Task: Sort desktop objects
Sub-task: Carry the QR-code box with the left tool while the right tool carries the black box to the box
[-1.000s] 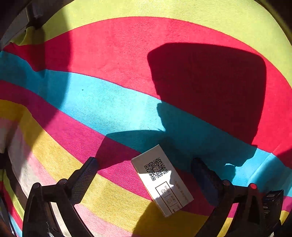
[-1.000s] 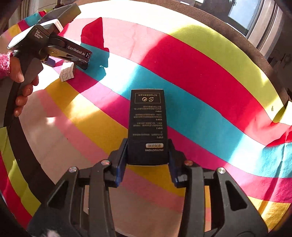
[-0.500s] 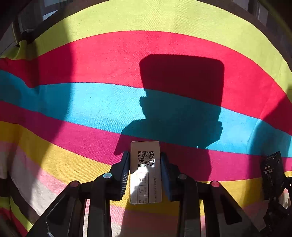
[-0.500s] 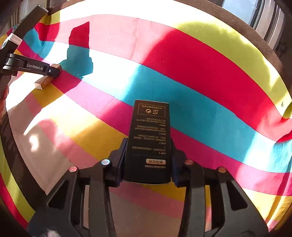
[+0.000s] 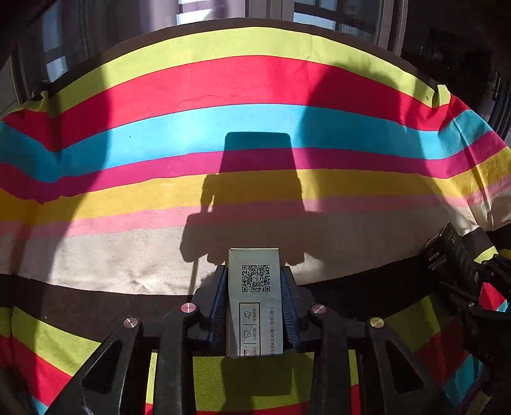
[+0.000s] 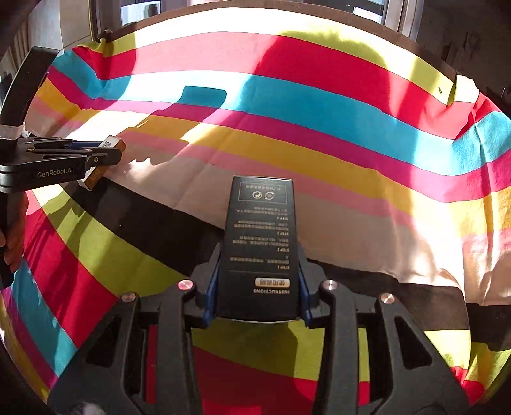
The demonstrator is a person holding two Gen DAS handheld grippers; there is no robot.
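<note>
A small white box [image 5: 255, 300] with a QR code sits clamped between the pads of my left gripper [image 5: 255, 281], held above the striped tablecloth [image 5: 223, 79]. In the right wrist view the same white box [image 6: 107, 147] shows at the far left, in the left gripper [image 6: 105, 156]. My right gripper [image 6: 259, 271] is shut on a tall black box [image 6: 260, 245] printed with gold instructions. That black box [image 5: 453, 255] also appears at the right edge of the left wrist view. Both boxes hang clear of the cloth.
The cloth with bright stripes covers the whole table [image 6: 287, 95]; its far edge [image 5: 255, 22] runs below windows. A person's hand [image 6: 12, 236] grips the left tool's handle at the left edge. Shadows of the grippers fall across the stripes.
My left gripper shut on the white box, which lay loose between open fingers, and lifted it. Both grippers pulled back toward the near stripes, carrying their boxes.
</note>
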